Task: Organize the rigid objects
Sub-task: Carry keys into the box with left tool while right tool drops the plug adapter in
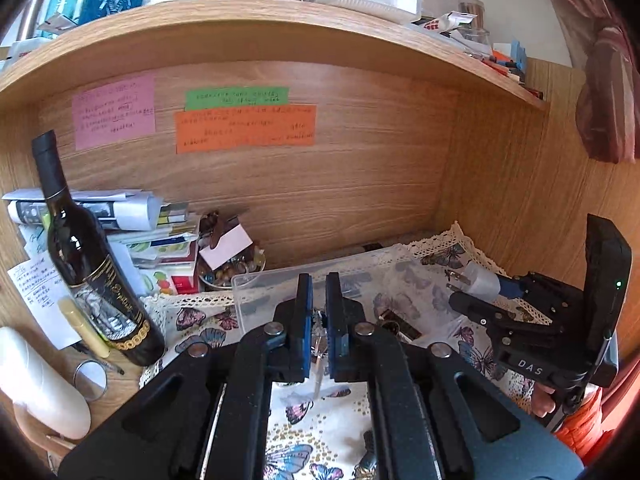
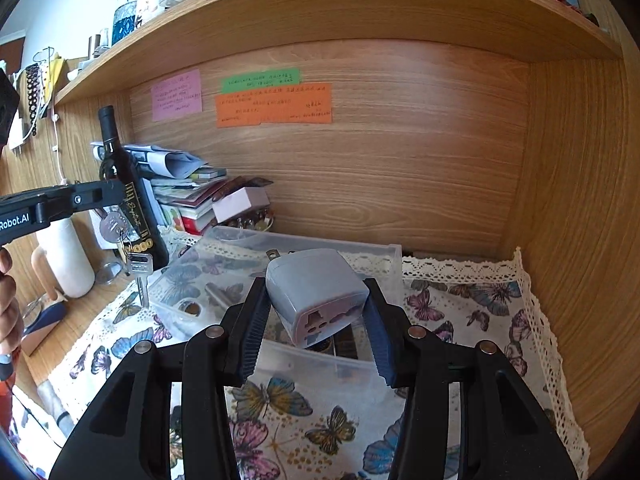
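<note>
Two pairs of tongs work here, each closed on something. Nearest in the right wrist view, the right tongs point(image 2: 316, 312) are clamped part-way shut on a grey plastic travel plug adapter point(image 2: 318, 294); the ribbed pads press its two side faces, its socket face points back toward the camera and its metal prongs point away. The adapter's long axis therefore runs straight ahead along the fingers, tilted slightly up.

Directly below and just beyond it sits the clear plastic rectangular storage box point(image 2: 372, 364), on a butterfly-print cloth with a lace edge point(image 2: 460, 304) that covers the wooden counter point(image 2: 68, 320). A few small items already lie inside the box, too blurred to name. Since the adapter hangs over the box's near half, the coming move looks like a short lowering and release, with no sideways travel needed.

The left tongs point(image 1: 319, 320) are squeezed almost fully shut on a bunch of metal keys with a clear tag point(image 2: 120, 236), which dangles to the left of the box and above the cloth edge. They are further from the box, so the right hand seems better placed to drop first.

Further left stands a dark glass wine bottle point(image 1: 80, 256), upright beside a stack of papers and booklets point(image 1: 160, 240) against the back panel.
</note>
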Tool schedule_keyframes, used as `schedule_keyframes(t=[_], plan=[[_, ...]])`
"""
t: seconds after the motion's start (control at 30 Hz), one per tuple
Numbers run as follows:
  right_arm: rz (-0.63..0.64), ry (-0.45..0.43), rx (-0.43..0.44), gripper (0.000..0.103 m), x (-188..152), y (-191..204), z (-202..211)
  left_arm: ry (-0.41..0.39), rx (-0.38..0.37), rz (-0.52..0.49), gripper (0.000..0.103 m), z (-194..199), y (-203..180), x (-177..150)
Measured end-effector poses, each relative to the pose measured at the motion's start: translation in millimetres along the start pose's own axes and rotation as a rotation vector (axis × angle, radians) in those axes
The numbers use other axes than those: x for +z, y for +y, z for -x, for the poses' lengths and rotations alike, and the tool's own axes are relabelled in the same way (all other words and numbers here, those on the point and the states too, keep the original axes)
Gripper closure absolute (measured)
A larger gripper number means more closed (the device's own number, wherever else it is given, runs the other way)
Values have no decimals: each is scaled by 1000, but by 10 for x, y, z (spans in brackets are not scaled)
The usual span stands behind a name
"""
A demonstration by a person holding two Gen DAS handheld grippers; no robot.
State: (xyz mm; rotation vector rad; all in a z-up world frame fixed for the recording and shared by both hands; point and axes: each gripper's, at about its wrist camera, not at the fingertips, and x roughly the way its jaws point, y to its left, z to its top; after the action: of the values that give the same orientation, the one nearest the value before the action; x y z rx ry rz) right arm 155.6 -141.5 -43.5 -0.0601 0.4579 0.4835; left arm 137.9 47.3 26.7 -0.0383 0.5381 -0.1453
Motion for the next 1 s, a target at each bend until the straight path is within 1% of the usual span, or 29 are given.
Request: schedule_keyframes(t=[0.2, 0.33, 0.5, 0.6, 0.73, 0.9, 1.0], plan=[[4, 29, 0, 60, 59, -24, -212, 35, -14, -1, 98, -299, 15, 46], [16, 64, 10, 60, 51, 3, -385, 60, -28, 12, 98, -495, 54, 40], [44, 122, 28, 60, 2, 100, -646, 110, -38, 24, 98, -750, 101, -31], [72, 166, 22, 60, -52, 154, -808, 149, -41, 34, 98, -907, 144, -124], [71, 215, 26, 60, -109, 163, -961, 194, -37, 52, 98, -1047, 211, -224], [53, 242, 42, 59, -116, 123, -1021, 258, 0, 49, 98, -1189, 235, -334], [49, 246, 38, 57, -115, 120, -1013, 262, 13, 37, 95, -1166, 222, -376]])
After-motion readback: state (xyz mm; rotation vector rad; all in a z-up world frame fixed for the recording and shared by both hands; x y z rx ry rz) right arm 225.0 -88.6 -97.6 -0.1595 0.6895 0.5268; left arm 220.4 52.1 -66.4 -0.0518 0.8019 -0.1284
